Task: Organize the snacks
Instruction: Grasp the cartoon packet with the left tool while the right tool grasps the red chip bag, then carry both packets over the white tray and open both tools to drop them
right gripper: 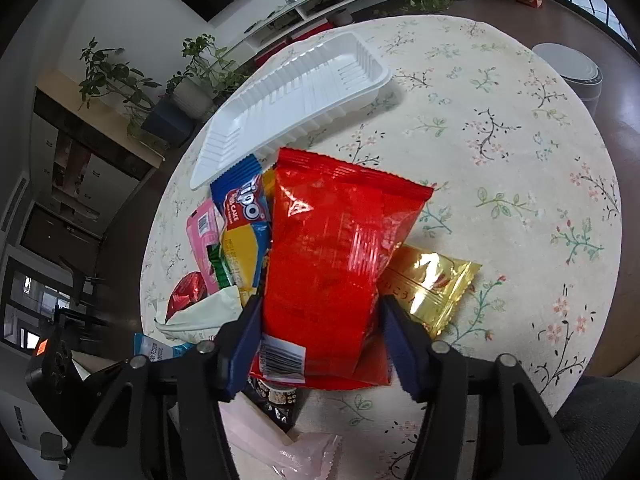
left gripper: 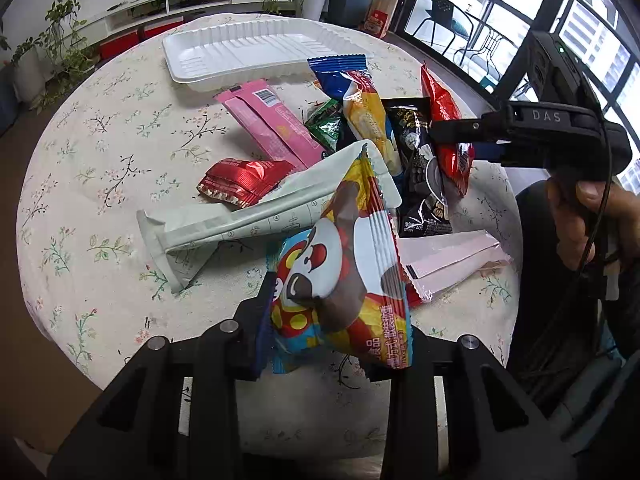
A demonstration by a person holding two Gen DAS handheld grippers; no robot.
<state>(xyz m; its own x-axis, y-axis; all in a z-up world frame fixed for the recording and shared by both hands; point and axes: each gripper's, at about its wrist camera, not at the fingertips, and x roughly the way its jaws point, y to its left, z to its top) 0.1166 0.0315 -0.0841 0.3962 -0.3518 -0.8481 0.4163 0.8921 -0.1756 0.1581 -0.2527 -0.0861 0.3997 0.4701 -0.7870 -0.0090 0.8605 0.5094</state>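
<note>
Left wrist view: the left gripper (left gripper: pixel 340 320) pinches a cartoon-printed snack packet (left gripper: pixel 344 280) above the floral tablecloth (left gripper: pixel 100 152). A pale green pouch (left gripper: pixel 256 208), a small red foil packet (left gripper: pixel 240 180) and a pink packet (left gripper: pixel 272 124) lie left of the snack pile; the white tray (left gripper: pixel 248 52) sits beyond it. At right, the right gripper (left gripper: pixel 452 136) is seen side-on, clamped on the red bag (left gripper: pixel 448 128).

Right wrist view: the right gripper (right gripper: pixel 320 340) shows both blue pads pressed against that red bag (right gripper: pixel 336 264), which hides much of the pile. Only here appear a gold foil packet (right gripper: pixel 428 288), lying just right of the bag, and the "Tipo" lettering of a blue packet (right gripper: pixel 240 204) below the tray (right gripper: pixel 288 96).
</note>
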